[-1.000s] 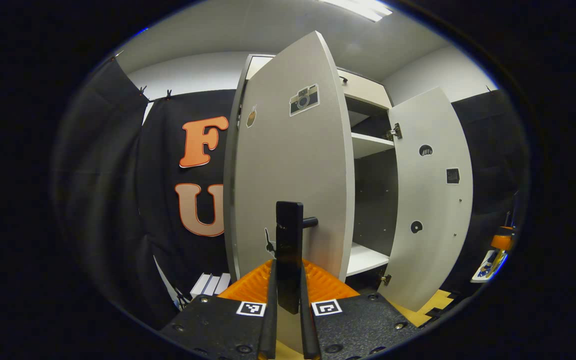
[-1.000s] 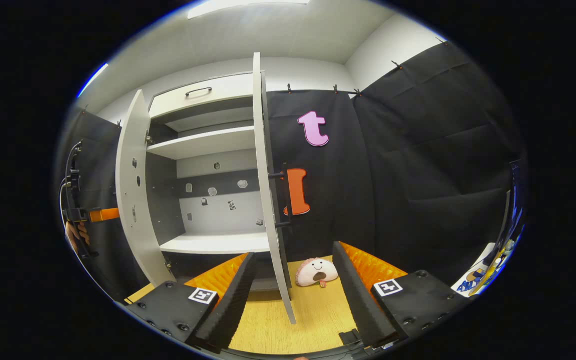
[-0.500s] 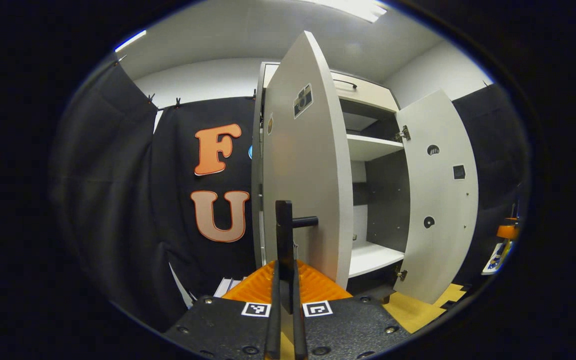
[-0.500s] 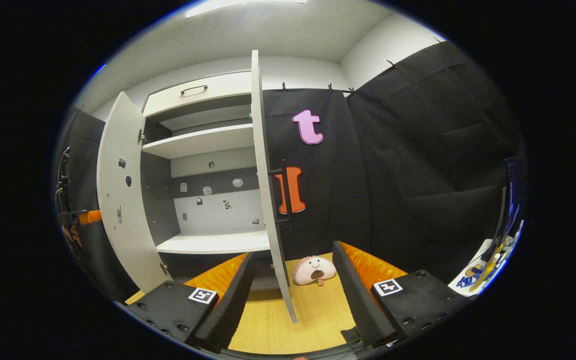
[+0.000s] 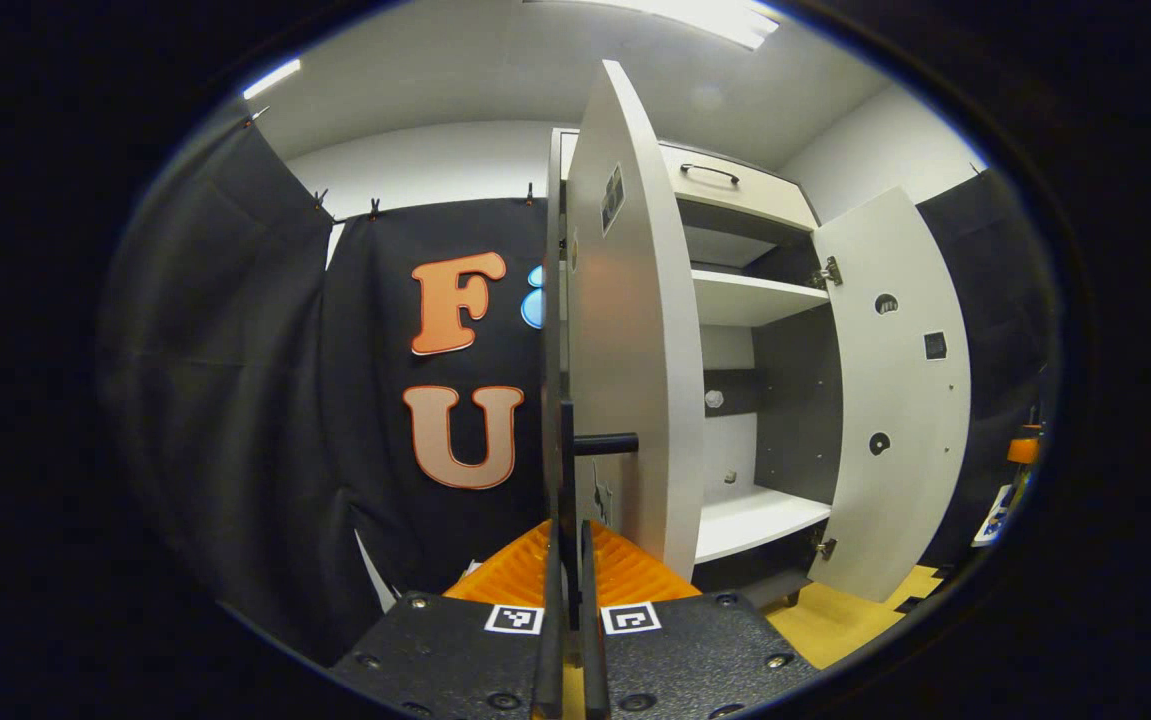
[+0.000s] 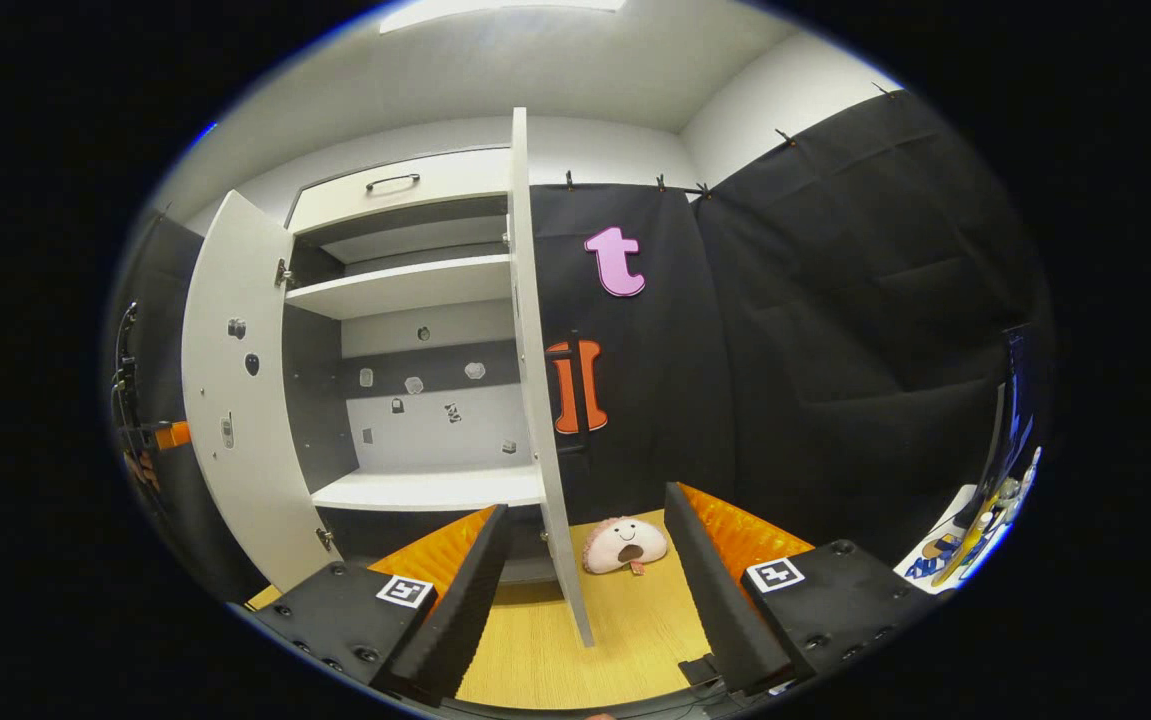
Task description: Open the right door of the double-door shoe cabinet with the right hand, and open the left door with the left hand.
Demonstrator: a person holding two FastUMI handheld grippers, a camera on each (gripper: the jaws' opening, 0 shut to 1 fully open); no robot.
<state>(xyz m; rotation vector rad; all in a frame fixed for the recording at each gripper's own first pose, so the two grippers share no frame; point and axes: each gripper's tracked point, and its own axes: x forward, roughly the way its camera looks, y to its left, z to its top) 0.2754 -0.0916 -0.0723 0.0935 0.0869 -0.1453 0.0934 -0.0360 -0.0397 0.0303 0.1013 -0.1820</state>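
Observation:
The white shoe cabinet (image 5: 750, 300) stands with both doors swung out. In the left gripper view the left door (image 5: 625, 360) is almost edge-on. Its black bar handle (image 5: 567, 470) runs down between the fingers of my left gripper (image 5: 567, 545), which is shut on it. The right door (image 5: 895, 400) hangs wide open beyond. In the right gripper view the right door (image 6: 533, 400) is edge-on, its black handle (image 6: 575, 400) on the far side. My right gripper (image 6: 585, 590) is open, a short way back from the door's lower edge. The left door (image 6: 235, 400) and left gripper (image 6: 150, 435) show far left.
A pink plush toy (image 6: 623, 545) lies on the wooden floor (image 6: 625, 630) just right of the right door. White shelves (image 6: 425, 488) inside the cabinet carry small stickers on the back panel. Black cloth walls close in on both sides.
The left door has swung further out with my left gripper shut on its handle, and more of the cabinet's inside shows. The right gripper stays open and has barely moved.

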